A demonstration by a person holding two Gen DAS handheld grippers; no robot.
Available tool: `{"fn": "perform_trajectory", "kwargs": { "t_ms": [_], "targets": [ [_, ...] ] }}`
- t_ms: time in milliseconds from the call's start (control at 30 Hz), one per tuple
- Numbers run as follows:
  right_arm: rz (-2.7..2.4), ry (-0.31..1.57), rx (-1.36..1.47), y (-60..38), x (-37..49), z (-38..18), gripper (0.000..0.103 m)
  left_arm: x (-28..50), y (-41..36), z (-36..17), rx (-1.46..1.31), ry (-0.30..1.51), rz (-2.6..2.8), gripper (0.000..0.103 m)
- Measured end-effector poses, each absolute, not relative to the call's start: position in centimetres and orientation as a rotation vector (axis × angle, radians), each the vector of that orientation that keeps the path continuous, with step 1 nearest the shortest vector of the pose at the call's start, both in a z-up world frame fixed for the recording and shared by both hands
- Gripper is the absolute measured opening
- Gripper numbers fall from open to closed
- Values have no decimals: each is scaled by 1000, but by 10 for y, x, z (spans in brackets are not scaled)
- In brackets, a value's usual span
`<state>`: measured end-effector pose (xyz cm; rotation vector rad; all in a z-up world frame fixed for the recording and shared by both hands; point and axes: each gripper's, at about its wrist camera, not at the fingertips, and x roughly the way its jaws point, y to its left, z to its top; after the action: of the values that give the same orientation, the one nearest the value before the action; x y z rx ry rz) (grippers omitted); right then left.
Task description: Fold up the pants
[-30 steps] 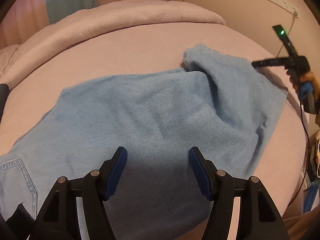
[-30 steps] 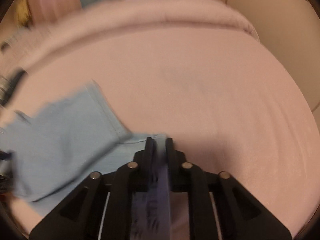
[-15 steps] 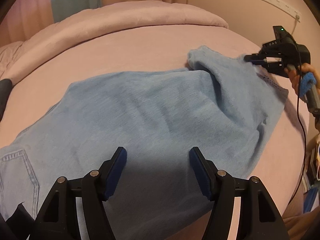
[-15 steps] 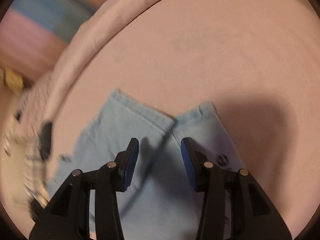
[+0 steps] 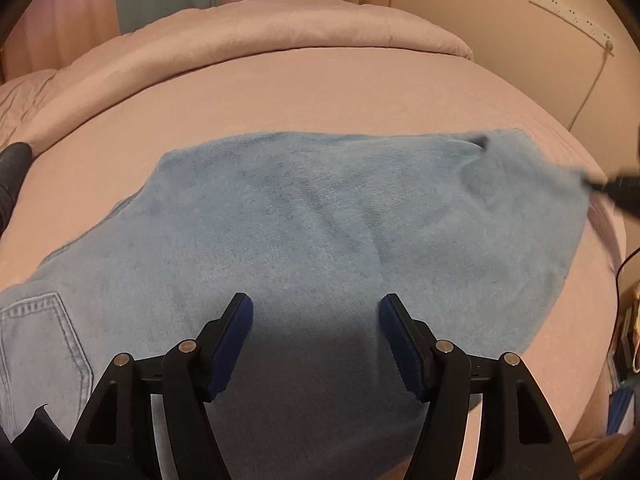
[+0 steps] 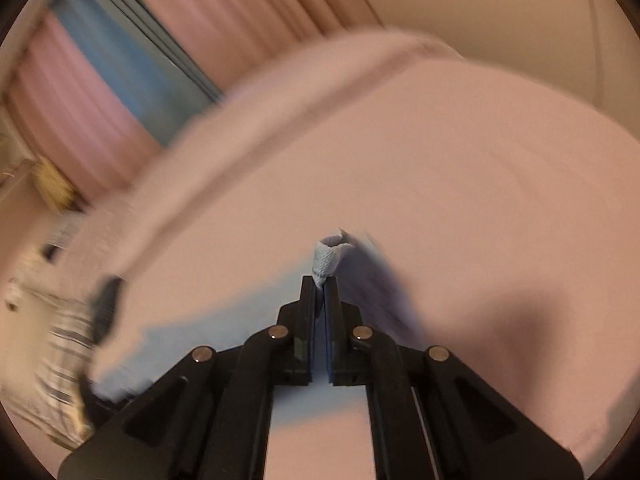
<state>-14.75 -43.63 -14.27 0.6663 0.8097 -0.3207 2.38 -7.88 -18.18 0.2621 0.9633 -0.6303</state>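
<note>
Light blue denim pants point(image 5: 320, 232) lie spread across the pink bed point(image 5: 320, 92), back pocket at the lower left. My left gripper point(image 5: 316, 316) is open and empty, hovering just above the near part of the pants. My right gripper point(image 6: 320, 284) is shut on a pinched fold of the pants' fabric point(image 6: 328, 258), which sticks up between the fingertips. In the left wrist view the right gripper point(image 5: 608, 188) shows blurred at the far right edge of the pants.
A folded pink duvet point(image 5: 256, 36) lies along the head of the bed. Curtains point(image 6: 132, 64) hang behind it. A wall socket strip point(image 5: 572, 14) with a cable is at the right. A dark object point(image 5: 12, 164) lies at the bed's left edge.
My right gripper has shut on the pants' far right edge and pulled it outward, so the raised fold has flattened. My left gripper has stayed open in place.
</note>
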Motion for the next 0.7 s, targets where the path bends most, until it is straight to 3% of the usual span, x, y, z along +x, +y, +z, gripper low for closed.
{"fn": "perform_trajectory", "kwargs": {
  "t_ms": [100, 167, 200, 400, 567, 700],
  "targets": [
    [-339, 922, 693, -443, -153, -173, 7, 24, -78, -176, 290, 961, -606, 66],
    [-393, 893, 619, -447, -156, -155, 23, 24, -76, -169, 307, 943, -591, 66],
    [-435, 872, 541, -444, -154, -142, 40, 24, -75, -165, 313, 927, -592, 66],
    [-119, 865, 186, -409, -97, -101, 41, 40, -86, -149, 363, 881, -596, 66],
    [164, 1020, -252, -364, -13, -121, 37, 53, -92, -150, 359, 898, -578, 66],
    [349, 1141, -341, -344, 34, -134, 39, 54, -98, -157, 361, 927, -582, 66]
  ]
}}
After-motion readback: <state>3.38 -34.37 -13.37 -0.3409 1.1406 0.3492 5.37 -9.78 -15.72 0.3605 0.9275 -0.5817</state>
